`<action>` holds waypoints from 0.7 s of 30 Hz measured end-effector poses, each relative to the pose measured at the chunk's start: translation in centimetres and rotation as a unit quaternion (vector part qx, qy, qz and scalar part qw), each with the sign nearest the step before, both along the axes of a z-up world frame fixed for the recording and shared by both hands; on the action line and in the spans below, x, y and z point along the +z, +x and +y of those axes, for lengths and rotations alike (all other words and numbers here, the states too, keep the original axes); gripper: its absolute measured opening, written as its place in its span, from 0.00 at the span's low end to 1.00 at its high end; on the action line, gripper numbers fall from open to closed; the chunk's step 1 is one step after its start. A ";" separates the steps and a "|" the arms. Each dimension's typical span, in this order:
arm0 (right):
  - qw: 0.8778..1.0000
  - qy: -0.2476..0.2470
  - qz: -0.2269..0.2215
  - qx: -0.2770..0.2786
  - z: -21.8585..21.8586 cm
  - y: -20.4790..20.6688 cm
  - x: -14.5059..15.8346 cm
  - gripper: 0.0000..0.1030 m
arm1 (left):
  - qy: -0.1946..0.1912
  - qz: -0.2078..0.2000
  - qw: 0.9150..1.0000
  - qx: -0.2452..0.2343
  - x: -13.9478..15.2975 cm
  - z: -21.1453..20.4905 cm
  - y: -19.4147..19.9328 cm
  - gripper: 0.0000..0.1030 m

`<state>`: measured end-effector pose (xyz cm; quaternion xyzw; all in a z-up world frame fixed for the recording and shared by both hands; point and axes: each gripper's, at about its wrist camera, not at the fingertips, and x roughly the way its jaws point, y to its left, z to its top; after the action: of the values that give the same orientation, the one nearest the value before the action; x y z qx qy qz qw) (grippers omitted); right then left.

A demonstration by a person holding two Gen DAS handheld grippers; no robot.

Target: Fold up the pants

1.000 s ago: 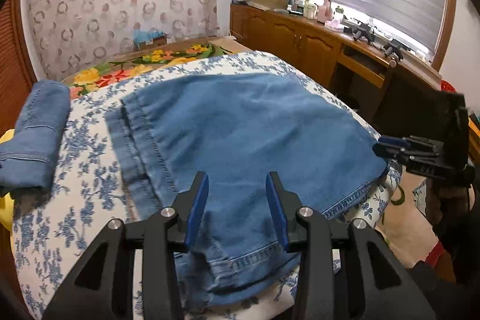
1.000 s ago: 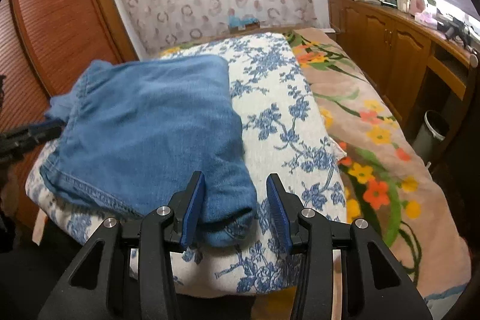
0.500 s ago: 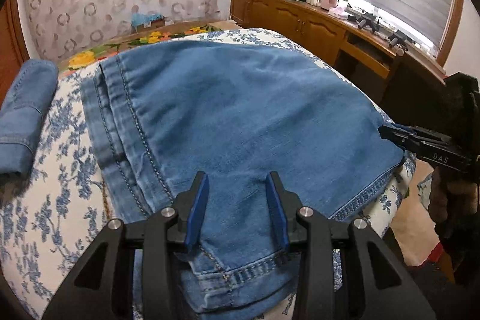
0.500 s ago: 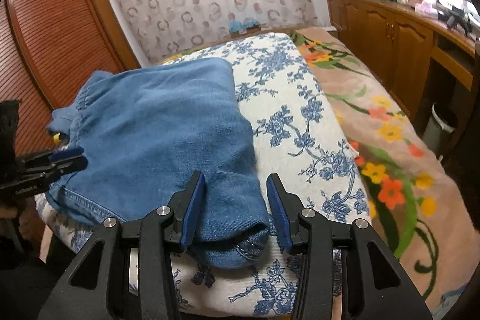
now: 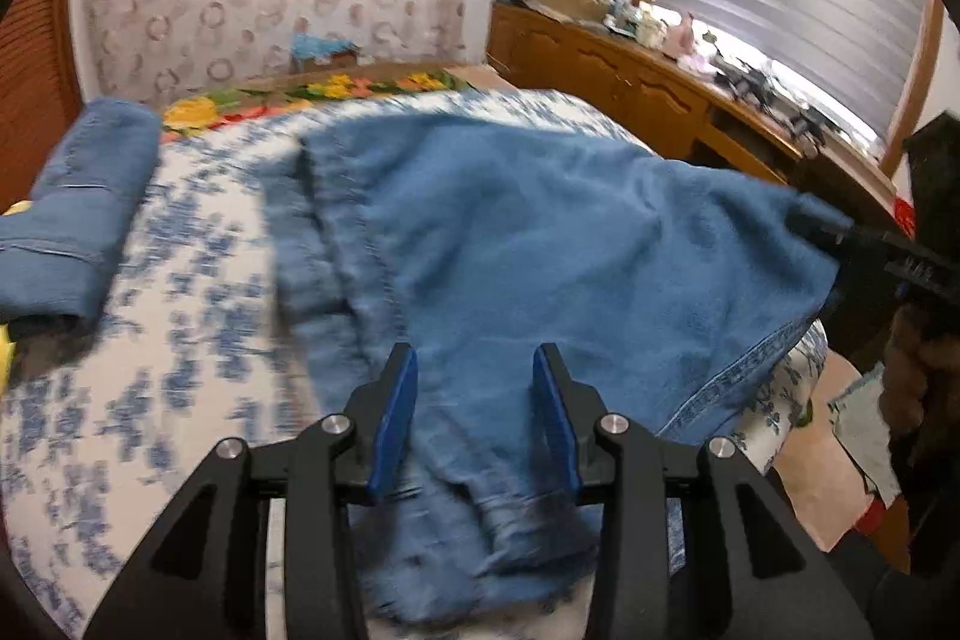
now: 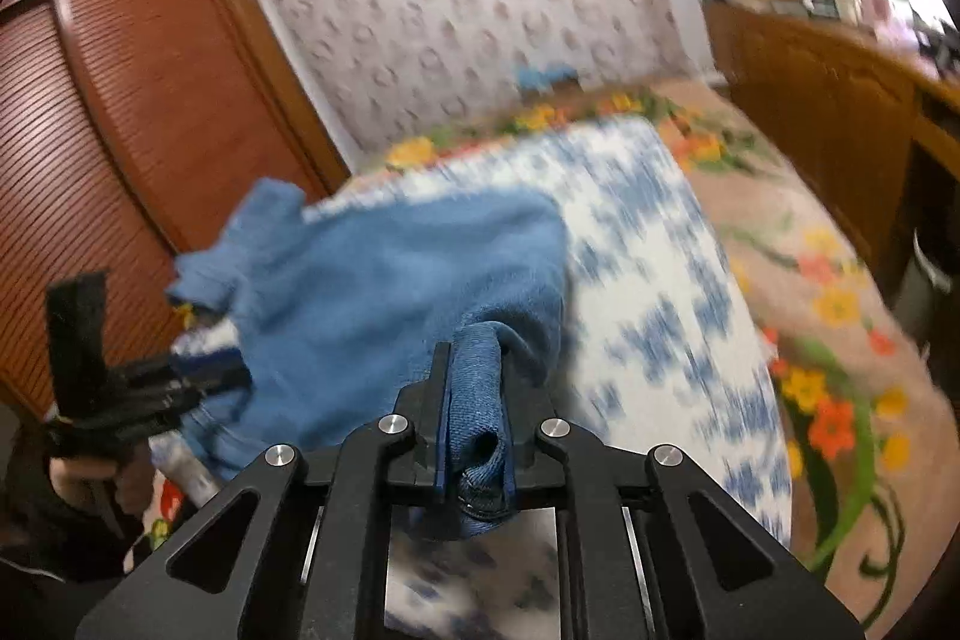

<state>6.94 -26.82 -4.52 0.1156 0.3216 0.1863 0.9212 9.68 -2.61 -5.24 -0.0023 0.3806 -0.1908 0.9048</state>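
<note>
Blue denim pants [image 5: 540,244] lie on the blue-flowered white bedspread [image 5: 180,340]. My left gripper [image 5: 474,400] is open, its blue pads either side of the near denim corner. My right gripper [image 6: 474,388] is shut on a bunched corner of the pants [image 6: 372,304] and lifts it off the bed. In the left wrist view the right gripper [image 5: 828,226] pinches the far right corner. In the right wrist view the left gripper [image 6: 216,376] sits at the pants' left edge.
Another folded pair of jeans [image 5: 78,220] lies at the bed's left side. A wooden cabinet [image 5: 630,82] with clutter runs under the window on the right. A louvred wooden wardrobe [image 6: 108,130] stands left. A floral blanket [image 6: 840,340] covers the bed's right part.
My right gripper closed on the pants corner and raised it. My left gripper stayed open and drew back a little over the near corner. Both views blur with motion.
</note>
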 end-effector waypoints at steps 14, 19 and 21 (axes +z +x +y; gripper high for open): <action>0.983 -0.017 -0.082 0.166 18.3 2.3 7.2 0.09 | -0.014 -0.047 0.993 0.108 3.1 12.8 -3.4 0.38; 0.965 -0.041 -0.050 0.253 25.5 0.1 4.6 0.08 | -0.022 -0.058 0.987 0.151 3.7 16.8 -4.0 0.38; 0.959 -0.047 -0.029 0.278 26.9 -0.7 3.1 0.08 | -0.028 -0.063 0.984 0.164 3.9 18.2 -4.4 0.38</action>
<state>6.22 0.11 -1.45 -0.0271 0.3222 0.4229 0.8465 5.31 15.61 -1.36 -0.0782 0.3116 -0.0504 0.9456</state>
